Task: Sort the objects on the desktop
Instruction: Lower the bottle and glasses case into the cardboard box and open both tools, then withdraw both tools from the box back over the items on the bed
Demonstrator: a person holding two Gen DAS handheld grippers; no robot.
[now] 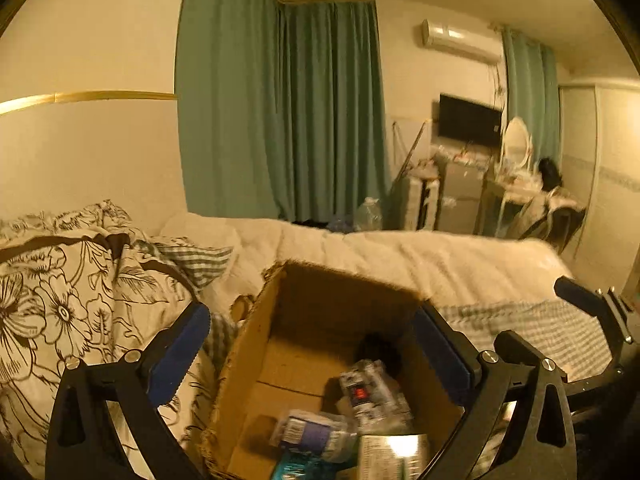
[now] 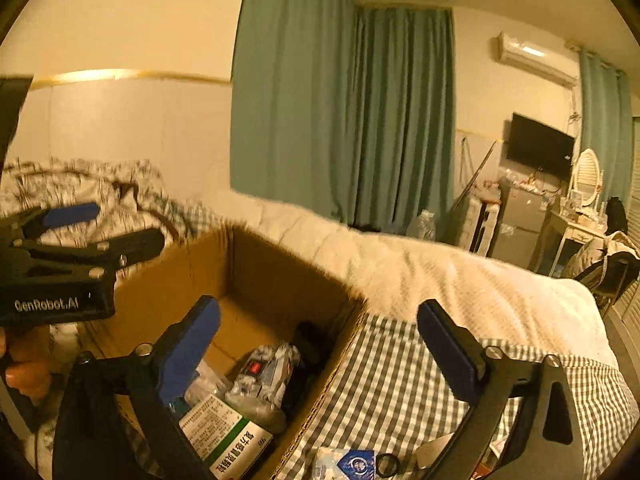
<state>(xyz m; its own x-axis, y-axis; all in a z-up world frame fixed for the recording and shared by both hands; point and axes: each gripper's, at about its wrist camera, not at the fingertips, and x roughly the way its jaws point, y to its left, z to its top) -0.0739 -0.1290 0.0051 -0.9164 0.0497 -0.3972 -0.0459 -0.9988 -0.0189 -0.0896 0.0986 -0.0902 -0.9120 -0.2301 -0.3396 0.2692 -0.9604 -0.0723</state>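
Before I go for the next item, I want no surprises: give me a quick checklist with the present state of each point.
1. Left gripper empty: ok, open, nothing between its fingers.
2. Right gripper empty: ok, open, over the box edge and checked cloth.
3. Box open and upright: ok.
4. Room left in box: ok, bare floor behind the medicine carton and wrapped packs.
5. Items left outside: not ok, a blue and white packet lies on the cloth beside the box.
6. Grippers apart: ok, the left one sits over the box's far side in the right wrist view.
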